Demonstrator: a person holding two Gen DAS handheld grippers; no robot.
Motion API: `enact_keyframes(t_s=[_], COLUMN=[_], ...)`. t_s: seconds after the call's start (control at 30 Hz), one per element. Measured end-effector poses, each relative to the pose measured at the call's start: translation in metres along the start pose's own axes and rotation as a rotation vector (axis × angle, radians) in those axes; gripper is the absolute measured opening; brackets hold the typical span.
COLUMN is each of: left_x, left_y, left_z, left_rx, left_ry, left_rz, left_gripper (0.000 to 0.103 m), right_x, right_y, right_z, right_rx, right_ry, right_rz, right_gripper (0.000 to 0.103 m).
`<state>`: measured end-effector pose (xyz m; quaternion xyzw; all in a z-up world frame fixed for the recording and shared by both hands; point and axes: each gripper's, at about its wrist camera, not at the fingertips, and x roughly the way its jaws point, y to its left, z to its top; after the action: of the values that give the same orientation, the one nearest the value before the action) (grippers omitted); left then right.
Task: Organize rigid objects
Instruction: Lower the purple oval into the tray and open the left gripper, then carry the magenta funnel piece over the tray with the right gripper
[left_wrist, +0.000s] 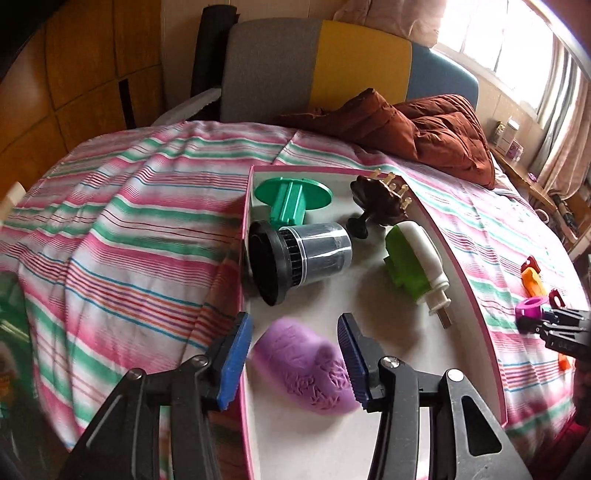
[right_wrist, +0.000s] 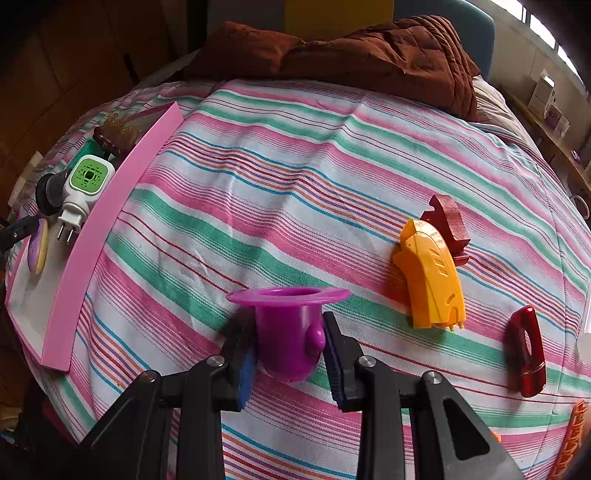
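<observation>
Between the left gripper (left_wrist: 295, 358) fingers, spread apart, a blurred lilac piece (left_wrist: 303, 365); right gripper (right_wrist: 288, 354) clenched round a magenta funnel (right_wrist: 290, 328).

— Where does the left wrist camera look from?
— Close above the pink-rimmed tray (left_wrist: 476, 280), facing steeply down along its fingers toward the bed's (left_wrist: 129, 221) headboard end.
— And the right wrist one?
— Equally near, tilted down over the striped bedspread (right_wrist: 295, 184) beside the tray's (right_wrist: 110, 206) right rim.
— What do they share?
— The tray, the green-and-white plug-in (left_wrist: 413, 254) (right_wrist: 86, 184), the brown quilt (left_wrist: 424, 133) (right_wrist: 369, 48).
</observation>
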<state>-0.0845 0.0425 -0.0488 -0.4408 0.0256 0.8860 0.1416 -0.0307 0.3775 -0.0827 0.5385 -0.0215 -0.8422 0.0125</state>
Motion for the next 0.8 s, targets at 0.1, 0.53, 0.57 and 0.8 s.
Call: enact_keyframes(t_s=[0.1,0.53,0.57,0.8], left_x=[-0.014,-0.056,-0.058,-0.058], left_y=[-0.006,-0.017,-0.017,-0.011], left_z=[-0.005,-0.026,-0.027,-0.033], left_rx=[0.018,0.038,0.035,0.008], left_ry=[-0.030,-0.082,-0.083,-0.067], left_rz=[0.040,0.055,0.055,0.068], left_gripper=[0.051,0.054,0.054,0.054], right_x=[0.000,-0.001,-0.001,0.000], right_y=[0.001,0.006,0.006,0.008], right_z=[0.000,-0.004,-0.004,-0.003], right_rx=[-0.007,-0.041,-0.041,-0.040], right_ry=[-0.002,-0.023,-0.024,-0.025], right_rz=[-0.006,-0.035,-0.035,-0.042], right_gripper=[0.032,0.032,0.032,0.032])
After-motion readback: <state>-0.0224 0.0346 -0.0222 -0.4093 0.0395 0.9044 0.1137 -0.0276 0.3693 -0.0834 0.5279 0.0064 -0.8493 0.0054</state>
